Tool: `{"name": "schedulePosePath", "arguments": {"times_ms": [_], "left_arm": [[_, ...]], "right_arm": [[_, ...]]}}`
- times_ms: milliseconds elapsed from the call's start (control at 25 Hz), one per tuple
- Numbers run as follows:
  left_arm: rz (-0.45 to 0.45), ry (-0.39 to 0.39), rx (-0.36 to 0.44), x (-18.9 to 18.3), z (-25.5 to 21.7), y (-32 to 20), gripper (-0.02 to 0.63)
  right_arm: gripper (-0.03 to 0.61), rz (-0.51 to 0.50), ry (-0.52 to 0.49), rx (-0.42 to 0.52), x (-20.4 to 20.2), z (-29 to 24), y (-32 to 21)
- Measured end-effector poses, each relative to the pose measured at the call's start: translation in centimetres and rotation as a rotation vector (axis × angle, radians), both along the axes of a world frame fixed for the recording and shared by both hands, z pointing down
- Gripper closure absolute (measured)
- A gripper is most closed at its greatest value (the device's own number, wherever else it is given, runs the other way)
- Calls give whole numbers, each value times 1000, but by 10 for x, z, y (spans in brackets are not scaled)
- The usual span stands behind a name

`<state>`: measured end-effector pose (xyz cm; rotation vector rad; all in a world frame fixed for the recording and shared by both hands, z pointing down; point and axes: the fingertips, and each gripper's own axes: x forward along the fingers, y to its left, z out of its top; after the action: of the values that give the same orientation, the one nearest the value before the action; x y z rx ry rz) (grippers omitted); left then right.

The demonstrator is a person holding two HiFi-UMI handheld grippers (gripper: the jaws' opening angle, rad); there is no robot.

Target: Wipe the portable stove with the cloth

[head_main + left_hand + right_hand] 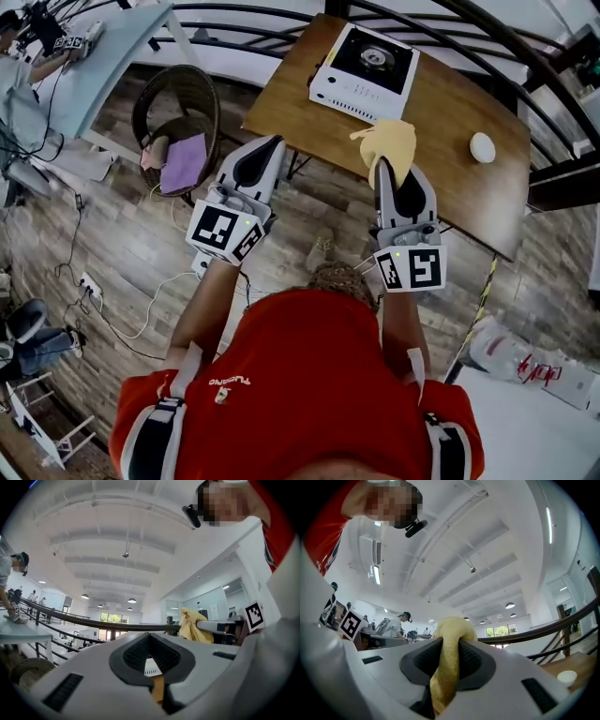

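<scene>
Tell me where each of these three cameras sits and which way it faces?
Head view: on the person's head, looking steeply down at the table and portable stove; shows red shirt, both forearms, left gripper, right gripper.
Left gripper view: rides the left gripper, looking along its shut fingers toward a railing and ceiling; red sleeve at right.
Right gripper view: rides the right gripper, looking along fingers clamped on the yellow cloth; red sleeve at left.
Shared: all three show the cloth.
</scene>
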<state>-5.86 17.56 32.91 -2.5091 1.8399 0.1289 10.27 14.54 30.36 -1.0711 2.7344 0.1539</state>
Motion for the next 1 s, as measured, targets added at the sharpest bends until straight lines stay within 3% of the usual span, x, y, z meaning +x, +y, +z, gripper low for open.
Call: {"name": "schedulePosePath", "arguments": {"times_ms": [440,1000], "left_arm": [[-32,-40,-87,-26,28,-141,604],[-22,-8,-281,-56,86,-235,586]], "right_arm": [[489,-67,14,-48,-41,14,-135],[489,-60,71,-155,-97,44,-208]]}}
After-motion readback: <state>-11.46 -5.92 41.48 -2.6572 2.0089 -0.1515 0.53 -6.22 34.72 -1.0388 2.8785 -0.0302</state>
